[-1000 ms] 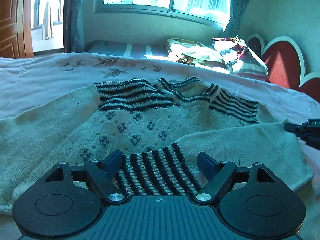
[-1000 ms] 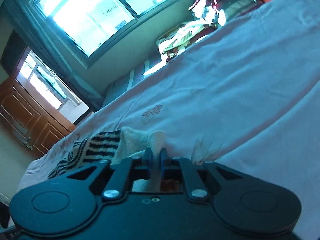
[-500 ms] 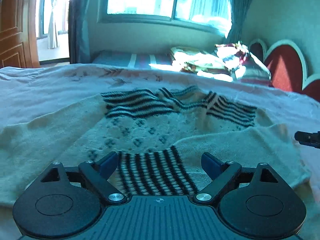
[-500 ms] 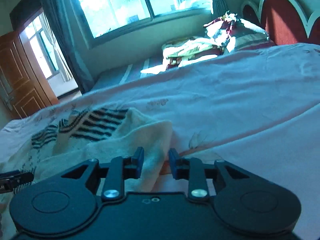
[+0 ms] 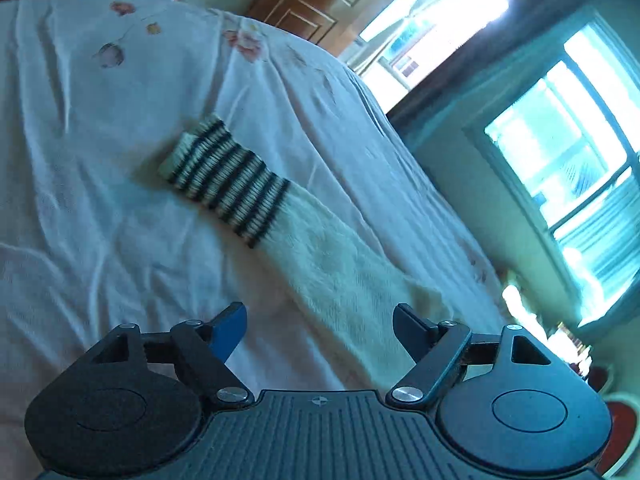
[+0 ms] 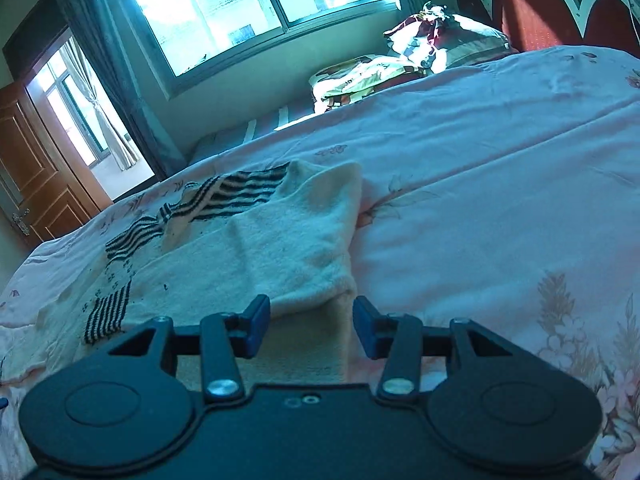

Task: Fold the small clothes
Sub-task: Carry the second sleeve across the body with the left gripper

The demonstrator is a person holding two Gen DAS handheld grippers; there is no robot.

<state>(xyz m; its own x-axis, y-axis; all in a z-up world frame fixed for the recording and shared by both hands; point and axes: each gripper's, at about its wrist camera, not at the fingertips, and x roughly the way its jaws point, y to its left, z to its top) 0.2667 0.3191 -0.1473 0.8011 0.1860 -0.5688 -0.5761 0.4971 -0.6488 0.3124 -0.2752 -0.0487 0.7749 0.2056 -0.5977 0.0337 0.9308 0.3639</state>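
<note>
A small cream knitted sweater [image 6: 256, 248] with dark striped trim lies on the bed. In the right wrist view its right sleeve is folded across the body, with the striped cuff [image 6: 108, 312] at the left. My right gripper [image 6: 310, 320] is open and empty, its fingers either side of the fold's near edge. In the left wrist view the other sleeve [image 5: 340, 264] lies stretched out flat, ending in a striped cuff [image 5: 224, 180]. My left gripper [image 5: 318, 326] is open and empty, just above the sleeve's near end.
The bed is covered by a pale pink floral sheet [image 6: 500, 200]. Pillows and bedding [image 6: 420, 52] are piled by the red headboard [image 6: 532, 4]. A window [image 6: 248, 4] and a wooden door [image 6: 28, 168] lie beyond the bed.
My right gripper opened and let go of the sleeve fold, which now lies on the sweater. My left gripper swung left from the folded cuff to the other, outstretched sleeve.
</note>
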